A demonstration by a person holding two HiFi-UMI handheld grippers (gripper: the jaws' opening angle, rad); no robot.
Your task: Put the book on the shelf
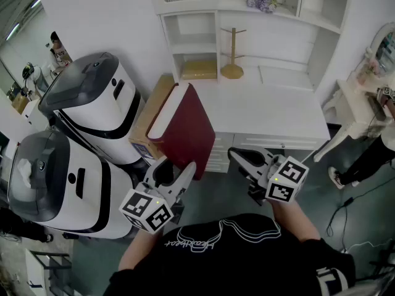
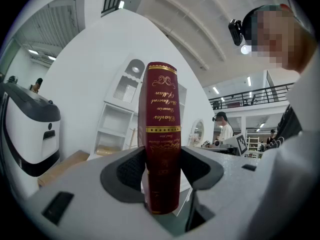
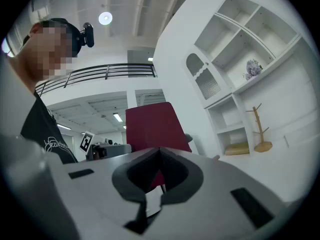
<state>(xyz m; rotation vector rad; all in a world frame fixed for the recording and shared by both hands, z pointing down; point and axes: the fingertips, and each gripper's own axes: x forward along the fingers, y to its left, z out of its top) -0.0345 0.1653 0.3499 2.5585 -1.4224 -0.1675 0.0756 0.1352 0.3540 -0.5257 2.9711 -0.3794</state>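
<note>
The left tongs (image 1: pixel 178 175) are clamped on the lower spine end of the red book (image 1: pixel 185 128), their jaws spread wide around its thickness. The left gripper view shows the spine facing the camera, with the book's long axis upright. The book hangs in the air just off the front-left corner of the white surface (image 1: pixel 271 113), covers edge-on to the shelf (image 1: pixel 192 36), which lies straight ahead across that corner.

The right tongs (image 1: pixel 244 159) are pressed together on nothing and sit beside the book, so the left hand is the one that carries the move.

Room is mixed. The lower cubby holds a yellow item (image 1: pixel 199 70), while the one above looks bare — likely the better slot. A wooden stand (image 1: pixel 232 66) sits just right of the cubbies, and a cardboard box (image 1: pixel 154 110) crowds the left.
</note>
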